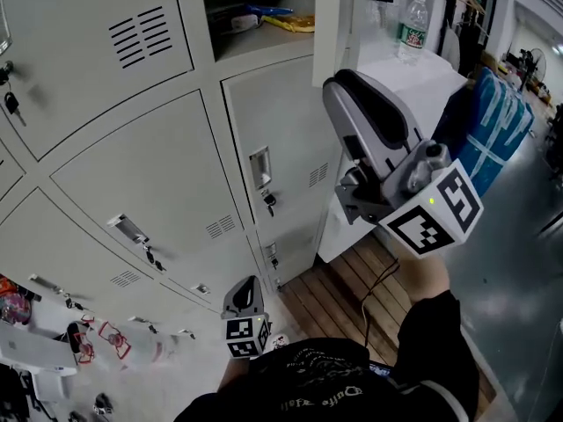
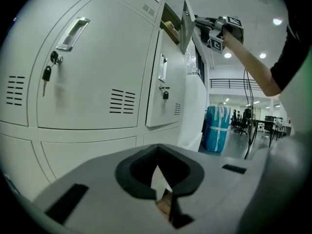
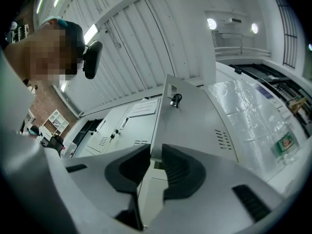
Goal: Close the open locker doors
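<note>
A bank of pale grey steel lockers [image 1: 132, 174] fills the wall, nearly every compartment shut, with keys hanging from several locks. One in the upper row stands open. Its flat grey metal door [image 3: 195, 126] swings out into the room, edge-on to the person, and blue and yellow odds and ends [image 1: 264, 20] show on the shelf inside.

The right gripper [image 3: 156, 147] is raised to that door on an outstretched arm. Its two dark pads pinch the door's free edge, which runs straight between them. I reckon that edge is taken because it sits farthest from the hinge and gives the easiest swing home.

The left gripper [image 2: 157, 152] hangs low in front of the lower lockers, pads pressed together at the tips with nothing between. It looks parked out of the way, since one hand seems enough here. A small dark key [image 3: 175, 100] dangles from the door's lock, near the grip but clear of it.
</note>
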Demonstrator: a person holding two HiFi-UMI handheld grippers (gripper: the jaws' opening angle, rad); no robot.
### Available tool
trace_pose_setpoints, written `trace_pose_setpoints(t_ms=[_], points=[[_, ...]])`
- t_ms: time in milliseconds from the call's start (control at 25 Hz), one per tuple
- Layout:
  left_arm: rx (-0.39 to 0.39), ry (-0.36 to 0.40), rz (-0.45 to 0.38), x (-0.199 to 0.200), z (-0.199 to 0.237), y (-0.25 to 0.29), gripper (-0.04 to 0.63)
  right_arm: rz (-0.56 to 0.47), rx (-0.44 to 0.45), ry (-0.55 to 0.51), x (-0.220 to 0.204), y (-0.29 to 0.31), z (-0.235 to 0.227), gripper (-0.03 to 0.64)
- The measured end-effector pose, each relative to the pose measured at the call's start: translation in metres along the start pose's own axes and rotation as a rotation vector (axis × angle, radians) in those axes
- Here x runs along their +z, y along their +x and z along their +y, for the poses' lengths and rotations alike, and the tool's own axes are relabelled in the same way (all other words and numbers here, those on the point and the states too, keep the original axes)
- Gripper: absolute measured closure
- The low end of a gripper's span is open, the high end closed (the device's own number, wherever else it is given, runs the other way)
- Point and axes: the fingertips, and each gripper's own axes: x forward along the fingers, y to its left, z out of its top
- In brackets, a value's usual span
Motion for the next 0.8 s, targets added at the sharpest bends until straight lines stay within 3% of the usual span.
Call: trace_pose_setpoints(t_ms=[520,800], points=[[0.098,-0.067,-0.044,0.0,0.043,-0.013,0.588,0.02,-0.042,-0.026,-0.037,0.057,0.013,0.546],[0.129,-0.092,-0.052,0.0,0.058,-0.013,0.588,0.067,-0.069,-0.122,-0.057,0.088,0.015,0.546]])
